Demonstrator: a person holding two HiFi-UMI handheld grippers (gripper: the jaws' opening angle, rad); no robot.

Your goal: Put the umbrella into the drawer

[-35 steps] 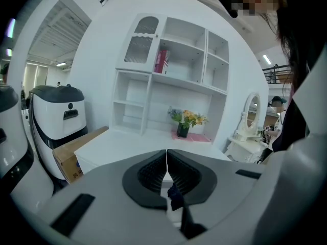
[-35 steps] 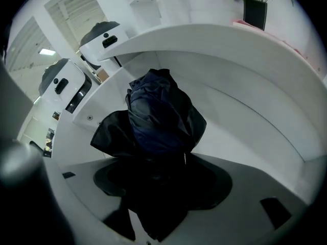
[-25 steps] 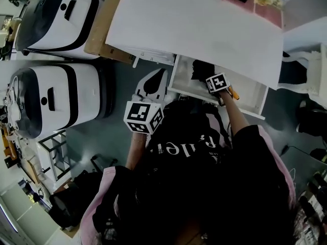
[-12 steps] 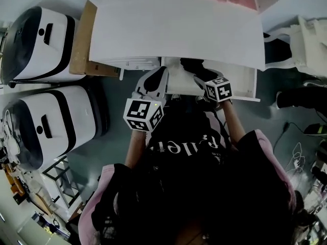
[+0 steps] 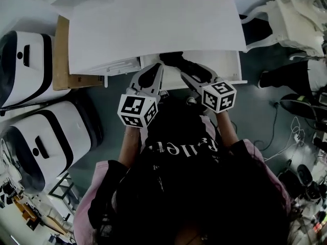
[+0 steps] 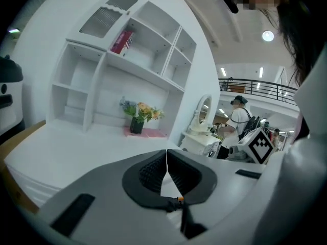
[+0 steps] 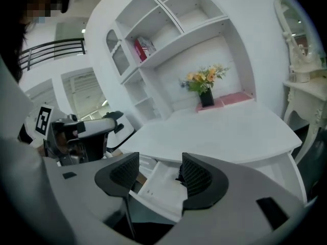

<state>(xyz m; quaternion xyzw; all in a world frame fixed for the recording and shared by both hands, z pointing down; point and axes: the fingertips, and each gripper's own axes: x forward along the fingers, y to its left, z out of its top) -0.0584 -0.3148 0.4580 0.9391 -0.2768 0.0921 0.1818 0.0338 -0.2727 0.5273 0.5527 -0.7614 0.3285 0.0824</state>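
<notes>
A black folded umbrella [image 5: 176, 59] lies inside the open white drawer [image 5: 232, 68] under the desk top. It also shows as a dark shape [image 7: 180, 177] in the drawer [image 7: 161, 185] between my right jaws. In the head view my right gripper [image 5: 185, 75] hangs over the drawer's front edge, just short of the umbrella. Its jaws stand open [image 7: 159, 175] and hold nothing. My left gripper [image 5: 160, 68] is at the drawer's left front corner, beside the umbrella. Its pads are shut together [image 6: 166, 160] with nothing between them.
The white desk top [image 5: 153, 29] overhangs the drawer, with a shelf unit and a flower pot [image 7: 205, 95] at its back. Two white-and-black machines [image 5: 48, 137] stand on the floor to the left, beside a brown board [image 5: 63, 50]. A white chair [image 5: 296, 11] stands on the right.
My right gripper has drawn back out of the drawer toward my body, leaving the umbrella inside. The left gripper has come closer to the drawer front. The head camera has swung, shifting the desk upward in view.
</notes>
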